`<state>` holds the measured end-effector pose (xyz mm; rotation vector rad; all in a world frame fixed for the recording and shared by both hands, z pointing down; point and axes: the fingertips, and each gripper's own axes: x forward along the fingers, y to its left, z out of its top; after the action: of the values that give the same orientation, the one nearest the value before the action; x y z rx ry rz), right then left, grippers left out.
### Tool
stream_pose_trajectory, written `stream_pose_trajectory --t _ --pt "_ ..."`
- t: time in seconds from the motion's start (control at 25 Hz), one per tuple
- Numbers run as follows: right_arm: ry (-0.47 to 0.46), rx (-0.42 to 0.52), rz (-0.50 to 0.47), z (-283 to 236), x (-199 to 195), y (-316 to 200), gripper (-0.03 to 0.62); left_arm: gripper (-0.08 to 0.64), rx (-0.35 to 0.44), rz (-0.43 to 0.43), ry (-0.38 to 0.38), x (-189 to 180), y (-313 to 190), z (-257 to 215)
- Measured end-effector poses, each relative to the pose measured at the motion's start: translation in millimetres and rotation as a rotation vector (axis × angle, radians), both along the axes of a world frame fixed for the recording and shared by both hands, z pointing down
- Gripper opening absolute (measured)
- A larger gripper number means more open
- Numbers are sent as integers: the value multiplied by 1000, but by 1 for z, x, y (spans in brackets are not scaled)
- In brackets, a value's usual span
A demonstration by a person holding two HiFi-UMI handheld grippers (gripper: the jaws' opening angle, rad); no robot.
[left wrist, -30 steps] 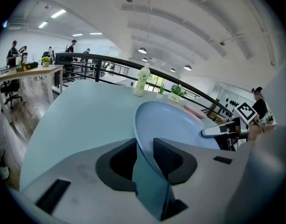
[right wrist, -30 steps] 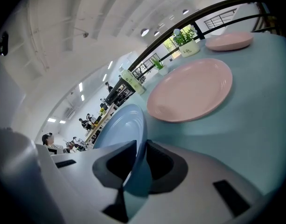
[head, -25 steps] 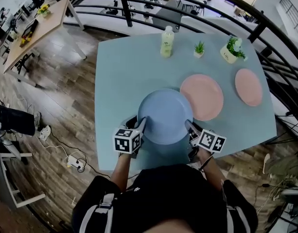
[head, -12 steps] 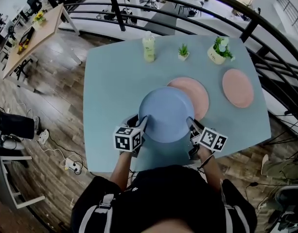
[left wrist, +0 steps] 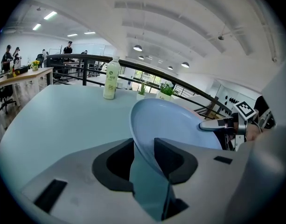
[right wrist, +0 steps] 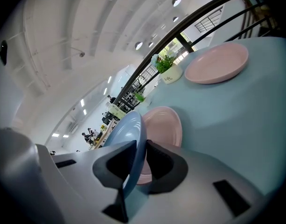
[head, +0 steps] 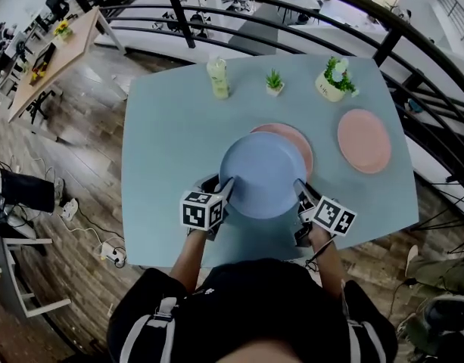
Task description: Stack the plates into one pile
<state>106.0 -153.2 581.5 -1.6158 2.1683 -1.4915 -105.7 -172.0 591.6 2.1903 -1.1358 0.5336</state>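
Observation:
A blue plate (head: pixel 263 175) is held above the light blue table (head: pixel 167 150), lifted off it. My left gripper (head: pixel 227 187) is shut on its left rim and my right gripper (head: pixel 299 189) is shut on its right rim. The blue plate (left wrist: pixel 173 125) runs between the left jaws, and its rim (right wrist: pixel 129 139) passes between the right jaws. A pink plate (head: pixel 296 137) lies on the table, mostly hidden under the blue one; it shows as the pink plate (right wrist: pixel 163 127) just beyond the right jaws. A second pink plate (head: pixel 363 140) lies apart at the right.
A pale green bottle (head: pixel 217 78) stands at the table's far side, with a tiny potted plant (head: pixel 274 82) and a larger white-potted plant (head: pixel 333 78) to its right. A black railing (head: pixel 383 44) runs beyond the table. Wood floor lies to the left.
Both grippers have carried the blue plate to the right, so it now covers most of the near pink plate. The grip on both rims is unchanged.

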Motion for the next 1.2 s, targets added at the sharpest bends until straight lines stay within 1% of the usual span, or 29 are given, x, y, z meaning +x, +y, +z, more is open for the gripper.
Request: stream_pose_trajectory --t 0.36,0.6,0.88,1.0,1.2 --pt "-9 -3 -16 6 27 -20 71 118 -23 -3 -48 27 -14 9" --pt "-5 -19 -37 17 37 -30 74 120 -48 8 -87 38 -22 23" --pt "-11 -40 -64 27 41 -32 106 121 -80 12 -123 45 -24 35" --pt "13 -39 -88 31 42 -35 134 124 -83 17 -146 47 -27 38" --pt "52 -29 -143 35 40 -35 146 129 -78 34 -203 47 -28 40"
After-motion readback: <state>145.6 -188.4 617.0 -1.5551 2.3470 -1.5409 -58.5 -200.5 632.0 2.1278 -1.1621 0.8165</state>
